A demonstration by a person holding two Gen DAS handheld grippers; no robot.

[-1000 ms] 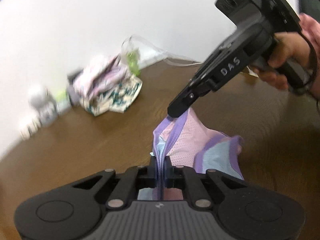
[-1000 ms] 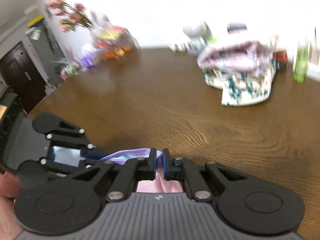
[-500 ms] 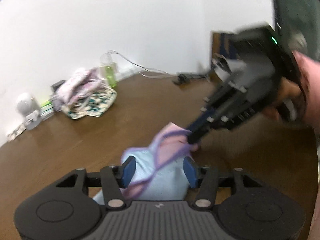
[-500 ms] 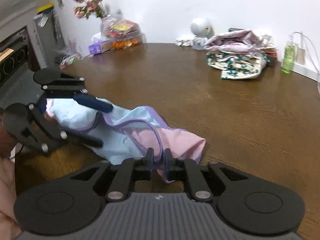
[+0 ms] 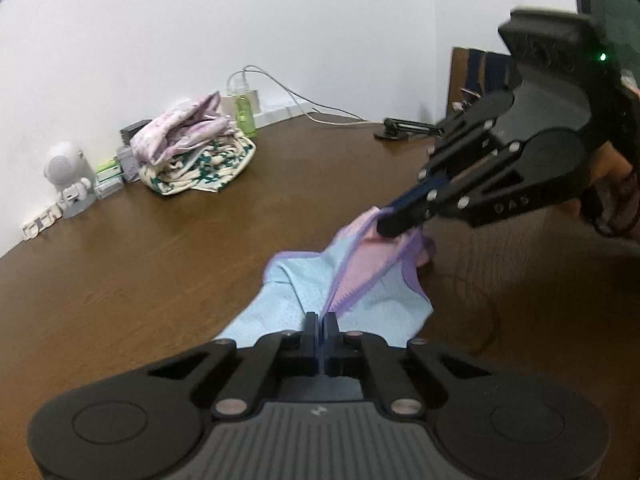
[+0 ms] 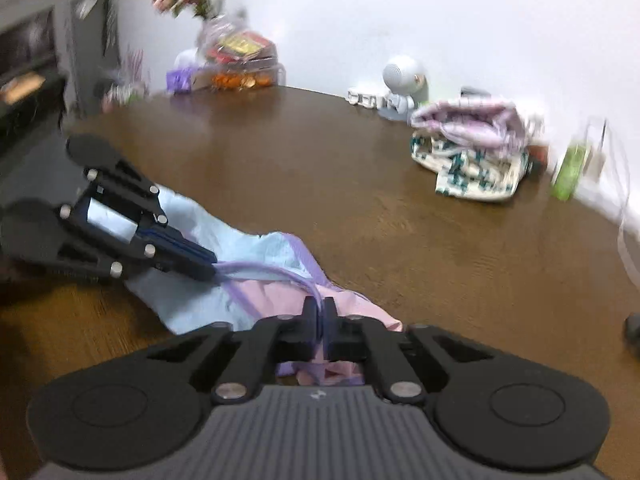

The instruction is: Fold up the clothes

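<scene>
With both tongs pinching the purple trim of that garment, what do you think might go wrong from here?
1. Each tongs holds only the thin purple trim of the garment: left tongs, right tongs. If the two pull further apart, the trim could slip free.
2. Most of the garment lies bunched on the table, so a fold made now may trap wrinkles.
3. The clothes pile and green bottle stand at the table's far edge; a wide swing could hit them.

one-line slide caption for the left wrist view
Left gripper and right gripper each pinch the pastel garment's purple trim above the wooden table.
</scene>
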